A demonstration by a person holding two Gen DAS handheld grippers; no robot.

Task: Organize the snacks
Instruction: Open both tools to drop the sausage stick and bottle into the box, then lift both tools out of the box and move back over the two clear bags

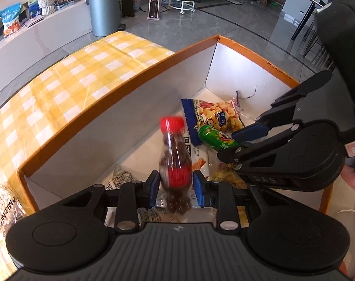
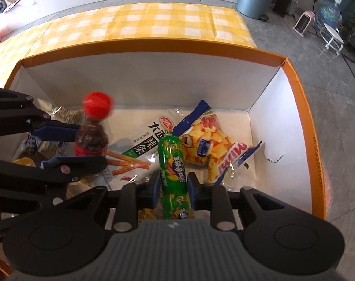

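- The left gripper had its jaws closed on a cola-bottle-shaped candy pack, blue pads pressing the red label band; the red cap pointed away from the gripper, so the pack's long axis ran forward between the fingers.
- The right gripper was clamped around a green tube-shaped snack, held near its middle with its long axis also running forward along the fingers.
- Both held items hung inside the orange-rimmed white box, above the snacks lying on its floor: a blue-edged chip bag toward the right wall and a white spicy-strip packet in the middle.
- The bottle pack sat to the left of the green tube, the two grippers near each other but apart.
- Judged from this, the box floor lay directly below both loads, so releasing looked like the step in hand; the left side of the floor was more cluttered, and the bottle pack might roll once let go.
- The box rested on a yellow checked tablecloth.
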